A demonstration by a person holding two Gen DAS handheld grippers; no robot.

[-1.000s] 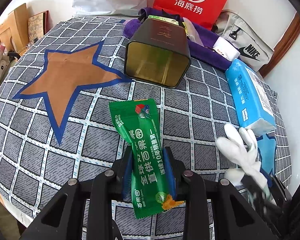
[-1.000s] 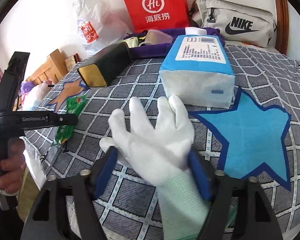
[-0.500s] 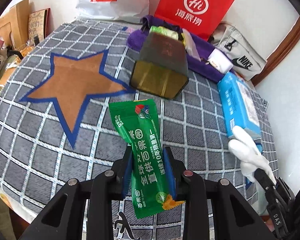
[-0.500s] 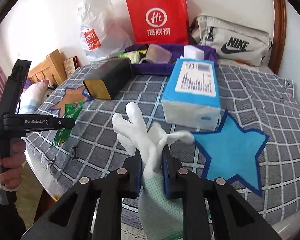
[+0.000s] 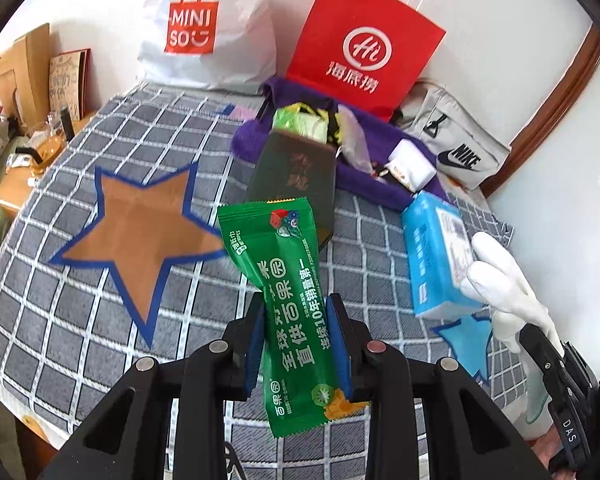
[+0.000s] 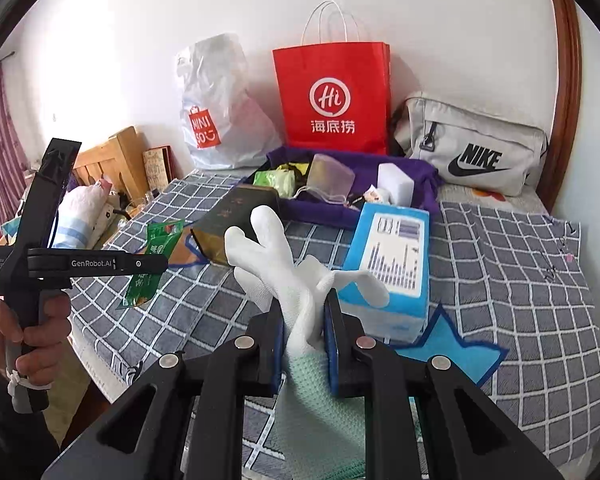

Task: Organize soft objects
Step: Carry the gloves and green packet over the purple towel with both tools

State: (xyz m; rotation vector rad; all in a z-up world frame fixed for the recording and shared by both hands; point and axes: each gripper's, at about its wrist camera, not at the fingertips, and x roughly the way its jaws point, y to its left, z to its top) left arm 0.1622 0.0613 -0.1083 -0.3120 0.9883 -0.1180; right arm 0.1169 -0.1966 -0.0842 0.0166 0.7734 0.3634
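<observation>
Now both items are clear of the grey checked bedspread [image 5: 80, 312], where a second ago they lay flat on it: the left hand-held gripper [image 5: 296, 344] is clamped on the lower half of a green foil snack packet [image 5: 288, 292], and the right hand-held gripper [image 6: 302, 340], which then stood wide around a limp white fabric glove [image 6: 276, 268], has pinched shut on it near the cuff, the fingers flopping forward. With each soft thing lifted, the carry can likely begin, probably toward the purple fabric tray [image 6: 404, 168] at the head of the bed, which already holds small items. Between the grippers and that tray lie a dark rectangular tin [image 5: 296, 176] on its side and a blue pack of tissues [image 6: 388, 264], so both loads need height to pass over. Behind the tray stand a red paper bag [image 6: 332, 96], a white plastic bag [image 5: 204, 32] and a grey waist bag [image 6: 472, 152].
</observation>
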